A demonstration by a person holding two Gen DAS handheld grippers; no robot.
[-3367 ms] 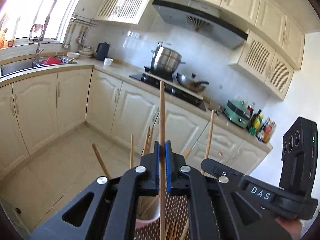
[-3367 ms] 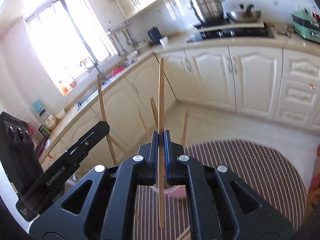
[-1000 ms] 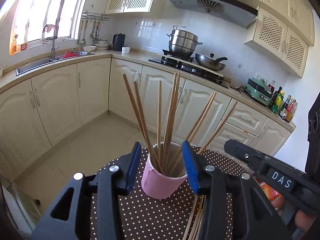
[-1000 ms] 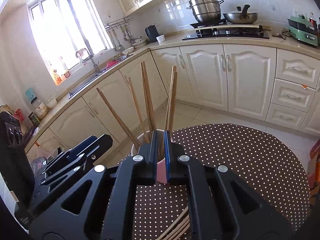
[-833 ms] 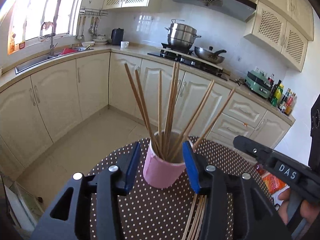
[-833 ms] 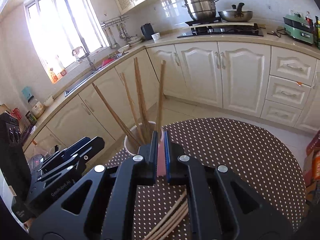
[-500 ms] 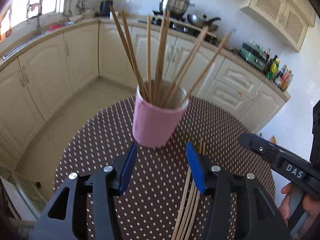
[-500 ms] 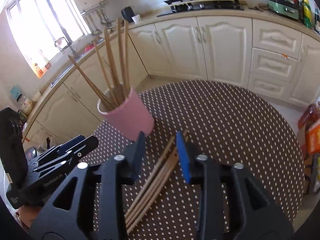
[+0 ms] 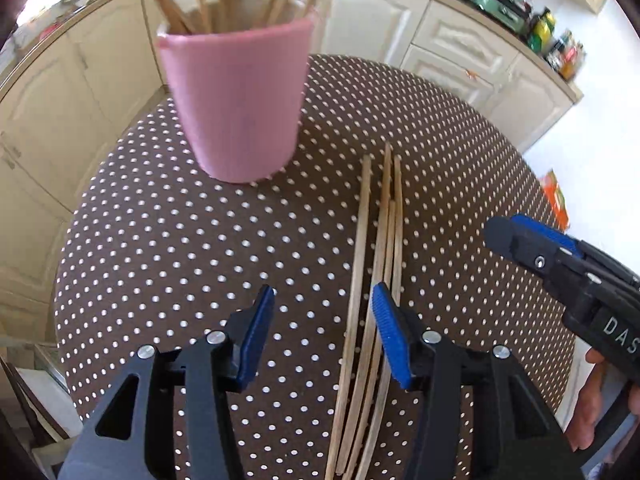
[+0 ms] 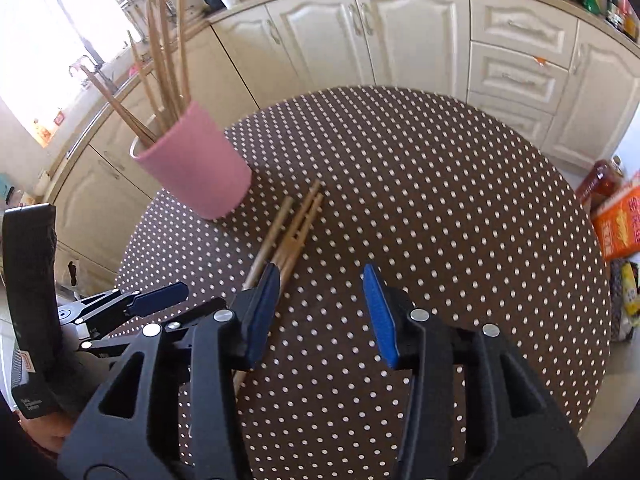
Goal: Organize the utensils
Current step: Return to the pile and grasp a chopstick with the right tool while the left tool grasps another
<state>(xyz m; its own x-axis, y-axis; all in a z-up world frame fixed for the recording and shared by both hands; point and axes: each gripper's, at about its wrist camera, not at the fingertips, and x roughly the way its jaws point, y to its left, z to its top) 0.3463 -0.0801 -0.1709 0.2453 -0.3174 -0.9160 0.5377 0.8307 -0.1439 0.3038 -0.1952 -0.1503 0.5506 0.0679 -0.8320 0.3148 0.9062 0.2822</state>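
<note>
Both claws, left (image 9: 322,322) and right (image 10: 320,300), hang open and empty above loose chopsticks (image 9: 376,280) beside the pink cup (image 9: 236,100); the right one has just been opening.

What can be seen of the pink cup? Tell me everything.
The pink cup is a plain, smooth, handleless tumbler, wider at the rim than at the base, with a pale inside. It stands upright on the dotted tablecloth near the table's edge and holds a spread of wooden chopsticks. No gripper touches it; the loose chopsticks lie just beside it.

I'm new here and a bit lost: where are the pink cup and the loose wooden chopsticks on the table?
Pink plastic cup (image 9: 240,104), left wrist view, front wall.
Loose wooden chopsticks (image 10: 294,228), right wrist view, middle of the bundle.
</note>
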